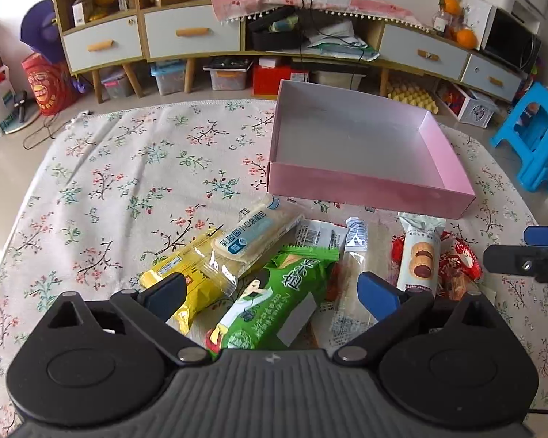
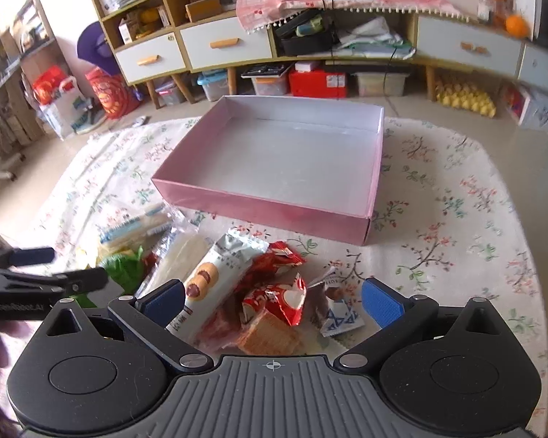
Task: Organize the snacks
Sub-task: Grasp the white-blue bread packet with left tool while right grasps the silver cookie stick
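A pink box [image 1: 361,182] [image 2: 274,213], empty, sits on the floral tablecloth behind a heap of snacks. In the left wrist view my left gripper [image 1: 274,292] hangs open over a green packet [image 1: 274,303], with a yellow packet [image 1: 186,281] and a pale bread pack [image 1: 255,233] to its left. A cookie pack [image 1: 420,255] [image 2: 215,273] lies to the right. My right gripper [image 2: 274,301] stands open above red wrappers [image 2: 277,292] and a small blue-and-white sachet [image 2: 338,319]. Nothing is gripped.
Low cabinets with drawers [image 1: 186,33] and storage bins [image 1: 226,73] line the far wall. A blue stool [image 1: 533,135] stands to the right of the table. The left half of the tablecloth [image 1: 109,182] holds no objects.
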The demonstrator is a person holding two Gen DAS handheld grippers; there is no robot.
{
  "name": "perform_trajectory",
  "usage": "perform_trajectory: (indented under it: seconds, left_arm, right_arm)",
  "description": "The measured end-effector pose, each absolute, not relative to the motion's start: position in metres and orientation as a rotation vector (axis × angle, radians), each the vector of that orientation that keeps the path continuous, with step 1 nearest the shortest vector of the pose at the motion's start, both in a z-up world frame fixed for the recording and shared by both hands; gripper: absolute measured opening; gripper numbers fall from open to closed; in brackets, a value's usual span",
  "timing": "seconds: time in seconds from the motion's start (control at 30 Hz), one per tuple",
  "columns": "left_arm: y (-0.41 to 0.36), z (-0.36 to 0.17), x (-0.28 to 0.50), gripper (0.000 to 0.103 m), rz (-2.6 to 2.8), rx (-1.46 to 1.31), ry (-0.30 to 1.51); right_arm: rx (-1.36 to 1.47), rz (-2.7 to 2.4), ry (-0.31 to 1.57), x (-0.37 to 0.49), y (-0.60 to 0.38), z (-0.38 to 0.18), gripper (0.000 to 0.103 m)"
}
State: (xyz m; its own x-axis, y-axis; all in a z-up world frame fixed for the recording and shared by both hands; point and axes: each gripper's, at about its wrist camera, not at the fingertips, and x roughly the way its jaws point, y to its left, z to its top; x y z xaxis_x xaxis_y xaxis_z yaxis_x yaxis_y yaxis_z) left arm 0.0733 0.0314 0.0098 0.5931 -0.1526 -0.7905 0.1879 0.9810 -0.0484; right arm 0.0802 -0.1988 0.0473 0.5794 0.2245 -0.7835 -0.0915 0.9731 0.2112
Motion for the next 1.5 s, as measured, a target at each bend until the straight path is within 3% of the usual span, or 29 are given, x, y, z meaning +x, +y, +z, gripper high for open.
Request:
perform_trajectory:
  seconds: [0.1,0.27,0.43,0.53,0.6,0.67,0.83,0.87,1.17,1.5]
  left_arm:
    - [0.032,0.009,0.078,0.098,-0.237,0.050,0.904]
    - [0.036,0.001,0.093,0.087,-0.320,0.057,0.939]
    - [0.050,-0.006,0.111,0.087,-0.384,0.017,0.943]
    - [0.054,-0.014,0.120,0.094,-0.398,0.021,0.946]
    - [0.057,-0.015,0.124,0.093,-0.390,-0.020,0.952]
    - [0.058,-0.016,0.127,0.080,-0.377,-0.048,0.965]
    - [0.053,-0.016,0.128,0.075,-0.368,-0.031,0.965]
    - [0.052,-0.016,0.128,0.073,-0.372,-0.028,0.964]
    - [0.054,-0.017,0.128,0.050,-0.350,0.016,0.973]
    - [0.065,-0.018,0.133,0.049,-0.319,-0.029,0.981]
  right_arm:
    - [0.211,0.212,0.946,0.088,-0.208,0.046,0.102]
    - [0.364,0.294,0.971,0.097,-0.217,0.040,0.097]
    - [0.441,0.394,1.016,0.098,-0.204,0.036,0.090]
    - [0.518,0.430,1.065,0.102,-0.197,0.025,0.081]
    - [0.547,0.432,1.090,0.104,-0.193,0.018,0.070]
    - [0.573,0.418,1.115,0.107,-0.191,0.011,0.065]
    - [0.569,0.369,1.136,0.109,-0.187,-0.004,0.046]
    - [0.544,0.354,1.127,0.109,-0.185,-0.004,0.038]
    - [0.531,0.338,1.113,0.105,-0.189,0.006,0.031]
    - [0.555,0.334,1.083,0.104,-0.201,0.018,0.031]
